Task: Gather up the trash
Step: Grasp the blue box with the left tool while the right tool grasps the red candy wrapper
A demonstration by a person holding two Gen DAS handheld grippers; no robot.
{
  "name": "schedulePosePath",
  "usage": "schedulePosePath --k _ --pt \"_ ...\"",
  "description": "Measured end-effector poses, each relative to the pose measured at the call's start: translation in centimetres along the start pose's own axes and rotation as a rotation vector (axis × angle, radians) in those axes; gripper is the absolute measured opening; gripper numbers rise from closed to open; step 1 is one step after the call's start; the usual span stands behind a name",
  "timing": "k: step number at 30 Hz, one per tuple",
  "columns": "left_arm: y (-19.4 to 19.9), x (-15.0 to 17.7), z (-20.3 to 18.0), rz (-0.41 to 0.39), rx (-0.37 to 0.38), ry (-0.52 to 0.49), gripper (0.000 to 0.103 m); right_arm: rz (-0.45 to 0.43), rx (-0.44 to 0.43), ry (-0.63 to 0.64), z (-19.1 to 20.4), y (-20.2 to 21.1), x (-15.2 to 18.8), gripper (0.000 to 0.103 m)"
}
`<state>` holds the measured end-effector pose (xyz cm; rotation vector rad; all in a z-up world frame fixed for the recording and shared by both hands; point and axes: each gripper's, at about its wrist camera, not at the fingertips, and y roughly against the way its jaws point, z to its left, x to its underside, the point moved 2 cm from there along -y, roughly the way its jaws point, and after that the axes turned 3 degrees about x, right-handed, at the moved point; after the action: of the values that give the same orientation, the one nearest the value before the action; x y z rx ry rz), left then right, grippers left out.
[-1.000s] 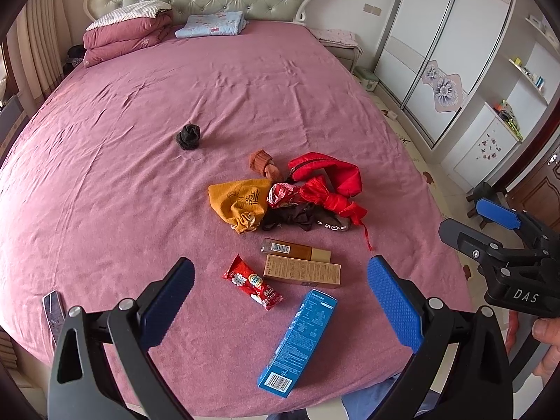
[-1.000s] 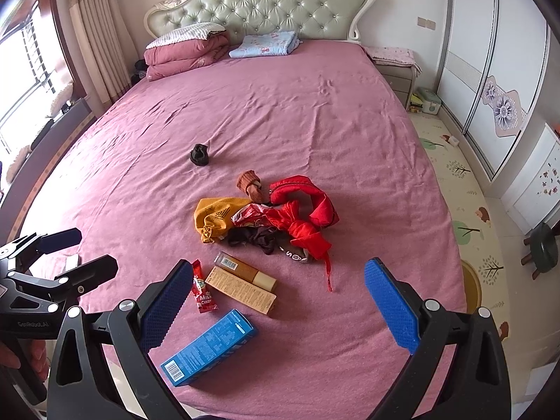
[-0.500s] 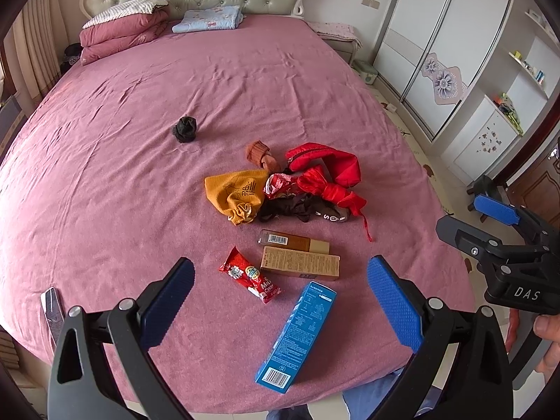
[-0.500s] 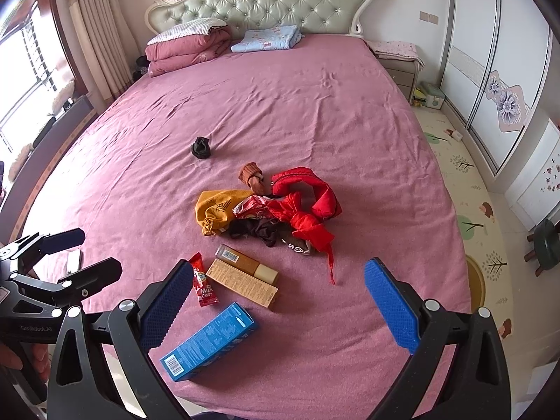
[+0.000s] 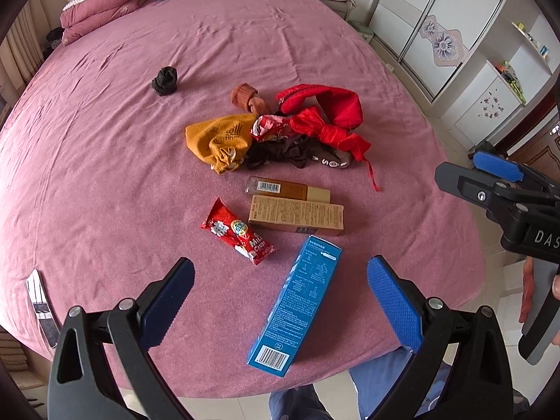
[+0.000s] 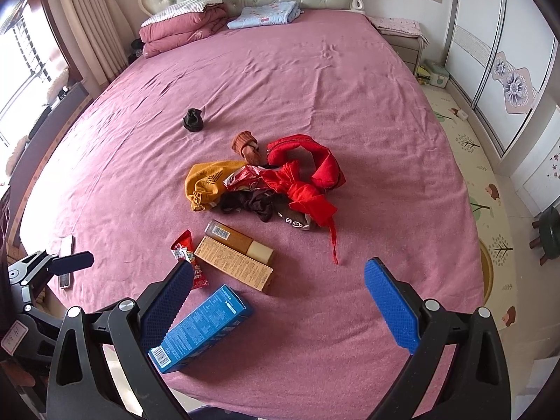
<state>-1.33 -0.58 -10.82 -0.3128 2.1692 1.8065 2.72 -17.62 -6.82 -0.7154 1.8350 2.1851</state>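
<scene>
Trash lies on the pink bed (image 5: 105, 140) near its foot: a blue box (image 5: 297, 304) (image 6: 201, 329), a tan box (image 5: 296, 216) (image 6: 232, 262), a brown tube (image 5: 287, 190), a red candy wrapper (image 5: 236, 232) (image 6: 185, 255) and a crumpled red-silver wrapper (image 5: 266, 126) in the clothes pile. My left gripper (image 5: 280, 273) hovers open just above the blue box. My right gripper (image 6: 278, 273) is open over the bed's foot, to the right of the boxes. Neither holds anything. Each gripper also shows in the other's view: the right gripper (image 5: 462, 168) and the left gripper (image 6: 52, 262).
Yellow (image 5: 217, 140), red (image 5: 325, 115) and dark clothes lie heaped behind the boxes, along with a brown sock (image 5: 248, 98) and a black sock (image 5: 164, 80). A slim dark device (image 5: 40, 301) lies at the bed's left edge. Wardrobes (image 6: 507, 70) and a stool (image 6: 549, 231) stand at right.
Both grippers have moved forward and down toward the trash at the foot of the bed, so the boxes look larger. Both stay open. Nothing on the bed has moved.
</scene>
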Motion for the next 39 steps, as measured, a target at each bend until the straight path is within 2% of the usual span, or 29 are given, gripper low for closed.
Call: schedulePosePath --k 8,15,20,25,27,28,30,35,39 --pt "-4.2 1.5 -0.6 0.082 0.013 -0.017 0.099 0.048 -0.001 0.019 -0.7 -3.0 0.3 0.094" --pt "-8.4 3.8 -1.3 0.147 0.03 -0.079 0.099 0.101 -0.014 0.037 -1.3 -6.0 1.2 0.094" --pt "-10.8 4.9 -1.2 0.198 0.0 -0.084 0.098 0.134 -0.03 0.051 -1.2 -7.6 1.7 0.094" --pt "-13.5 5.7 -1.3 0.262 -0.018 -0.11 0.083 0.162 -0.048 0.063 -0.9 -9.0 1.9 0.094" --pt "-14.3 6.1 -1.4 0.287 -0.029 -0.115 0.068 0.171 -0.057 0.071 -0.7 -9.5 2.0 0.094" --pt "-14.6 6.3 -1.4 0.293 -0.029 -0.116 0.067 0.175 -0.062 0.076 -0.6 -9.7 2.1 0.094" --pt "-15.0 6.5 -1.4 0.3 -0.023 -0.109 0.056 0.181 -0.071 0.086 -0.3 -10.1 2.0 0.094" --pt "-14.9 6.8 -1.4 0.287 -0.014 -0.079 0.051 0.196 -0.1 0.106 0.6 -10.8 1.8 0.094" --pt "-14.2 7.3 -0.7 0.288 0.027 -0.033 0.05 0.211 -0.131 0.122 1.9 -11.3 1.7 0.094"
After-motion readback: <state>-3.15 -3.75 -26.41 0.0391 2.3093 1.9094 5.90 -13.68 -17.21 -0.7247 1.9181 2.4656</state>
